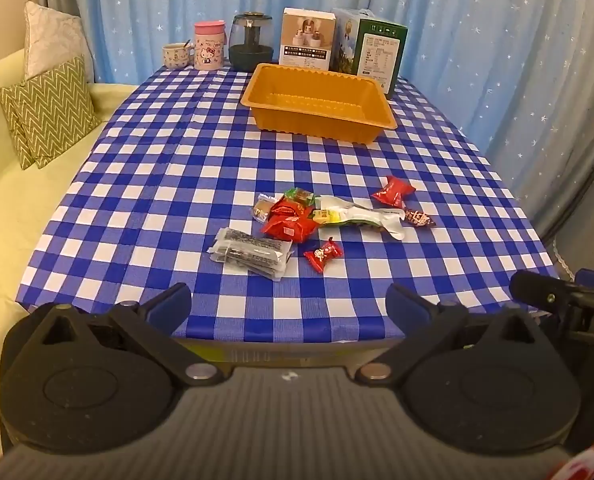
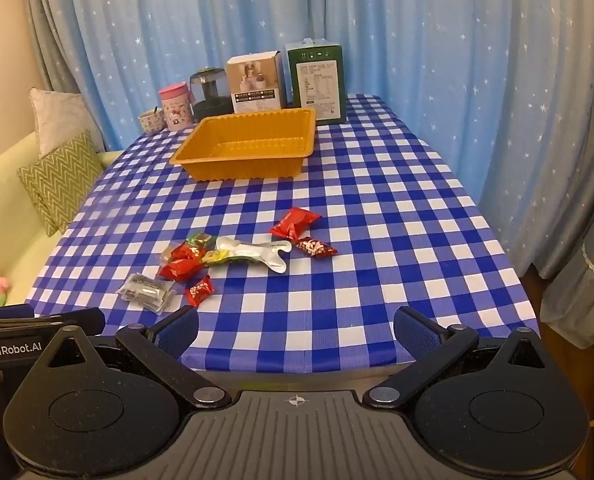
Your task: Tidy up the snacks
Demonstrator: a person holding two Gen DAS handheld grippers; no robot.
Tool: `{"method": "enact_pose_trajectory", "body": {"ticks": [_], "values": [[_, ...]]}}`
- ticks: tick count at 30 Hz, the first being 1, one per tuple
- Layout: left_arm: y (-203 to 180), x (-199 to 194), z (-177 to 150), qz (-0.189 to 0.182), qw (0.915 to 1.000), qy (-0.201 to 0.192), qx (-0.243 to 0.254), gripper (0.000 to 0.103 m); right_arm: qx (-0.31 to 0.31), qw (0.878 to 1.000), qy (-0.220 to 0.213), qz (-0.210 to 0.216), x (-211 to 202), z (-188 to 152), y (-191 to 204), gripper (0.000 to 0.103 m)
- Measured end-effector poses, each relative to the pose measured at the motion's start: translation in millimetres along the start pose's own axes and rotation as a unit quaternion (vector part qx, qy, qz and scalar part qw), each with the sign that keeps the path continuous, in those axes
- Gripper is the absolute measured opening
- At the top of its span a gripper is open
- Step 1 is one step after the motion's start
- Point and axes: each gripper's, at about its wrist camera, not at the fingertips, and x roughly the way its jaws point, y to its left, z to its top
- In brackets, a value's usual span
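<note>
Both grippers hang over the near edge of the checked tablecloth (image 1: 145, 184), the left gripper (image 1: 288, 304) and the right gripper (image 2: 296, 332) each with jaws spread wide and nothing between them. In the left wrist view the snacks (image 1: 321, 220) lie scattered at twelve o'clock just ahead, and the empty orange tray (image 1: 381, 120) sits farther off toward one o'clock.

home living room, sofa (image 1: 1, 184), cushions (image 1: 49, 116), curtains (image 1: 497, 60)
</note>
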Motion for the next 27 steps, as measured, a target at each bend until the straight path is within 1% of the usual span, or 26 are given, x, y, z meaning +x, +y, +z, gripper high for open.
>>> {"method": "enact_pose_trajectory", "body": {"ticks": [1, 2, 5, 8, 10, 11, 27], "values": [[0.8, 0.5, 0.1, -0.003, 1.0000, 0.001, -0.004, 0.103, 0.000, 1.000, 0.000, 0.000, 0.3, 0.0, 0.1, 0.103], [-1.0, 2.0, 0.7, 0.003, 1.0000, 0.003, -0.002, 0.103, -0.001, 1.000, -0.002, 0.000, 0.3, -0.2, 0.3, 0.103], [3.5, -1.3, -3.9, -0.006, 0.9999, -0.009, 0.000, 0.102, -0.002, 1.000, -0.002, 0.000, 0.4, -0.4, 0.8, 0.103], [4.2, 2.7, -2.5, -0.006, 1.0000, -0.006, 0.003, 0.102, -0.003, 1.000, -0.001, 0.002, 0.1, -0.4, 1.0, 0.103], [-2.7, -0.9, -0.5, -0.003, 0.9999, -0.006, 0.008, 0.102, -0.004, 1.000, -0.001, 0.003, -1.9, 1.2, 0.6, 0.103], [-2.7, -1.3, -0.3, -0.003, 0.9999, -0.007, 0.007, 0.102, -0.004, 1.000, -0.001, -0.003, 3.6, -0.4, 0.2, 0.103], [-4.1, -3.3, 0.4, -0.008, 0.9999, -0.009, 0.006, 0.102, -0.005, 1.000, 0.001, -0.002, 3.3, -3.1, 1.8, 0.103]]}}
